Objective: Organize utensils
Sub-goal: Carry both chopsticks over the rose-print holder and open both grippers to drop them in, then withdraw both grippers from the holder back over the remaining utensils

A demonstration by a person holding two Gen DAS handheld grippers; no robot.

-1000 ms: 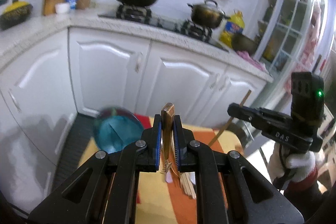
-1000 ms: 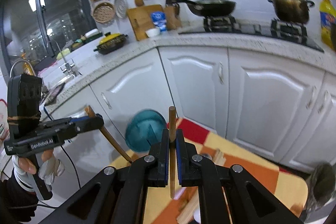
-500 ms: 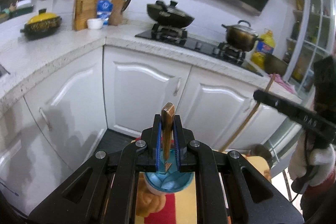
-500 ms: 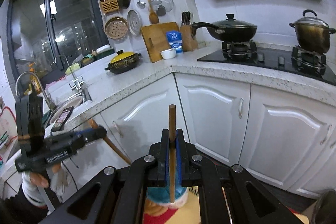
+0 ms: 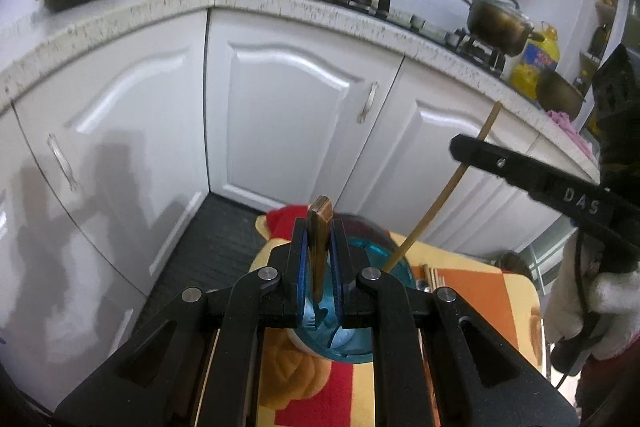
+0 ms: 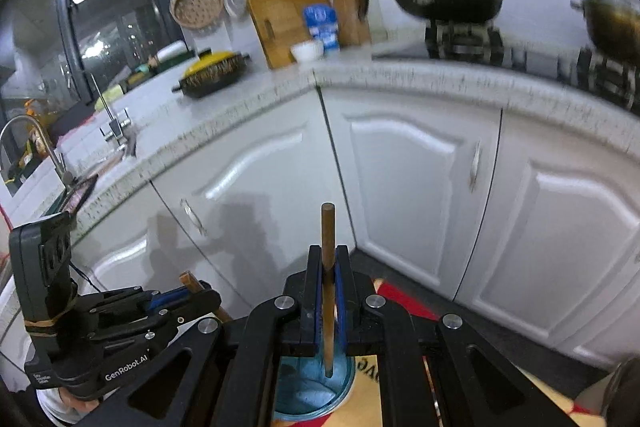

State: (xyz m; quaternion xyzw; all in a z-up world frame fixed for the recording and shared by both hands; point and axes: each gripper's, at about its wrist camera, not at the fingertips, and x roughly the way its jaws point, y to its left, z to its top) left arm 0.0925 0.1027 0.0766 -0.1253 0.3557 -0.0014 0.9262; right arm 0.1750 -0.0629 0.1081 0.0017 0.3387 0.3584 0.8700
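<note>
My left gripper (image 5: 319,227) is shut on a flat wooden-handled fork (image 5: 320,243) held upright, tines down over a blue cup (image 5: 360,343) on the table. In the left wrist view my right gripper (image 5: 458,147) reaches in from the right, and its thin wooden chopstick (image 5: 436,203) slants down to the cup's rim. The right wrist view shows that right gripper (image 6: 328,255) shut on the chopstick (image 6: 328,291), tip hanging inside the blue cup (image 6: 308,395). The left gripper (image 6: 212,297) sits low left there, its wooden handle (image 6: 188,279) poking up.
The cup stands on a yellow, orange and red tablecloth (image 5: 480,291) with loose chopsticks (image 5: 432,273) lying beside it. White cabinet doors (image 5: 300,107) and a speckled counter (image 5: 280,11) stand close behind. A white-gloved hand (image 5: 592,311) holds the right gripper.
Both grippers have swung across and sunk, so the blue cup now lies right under both sets of jaws. The fork and the chopstick stay clamped as before.
</note>
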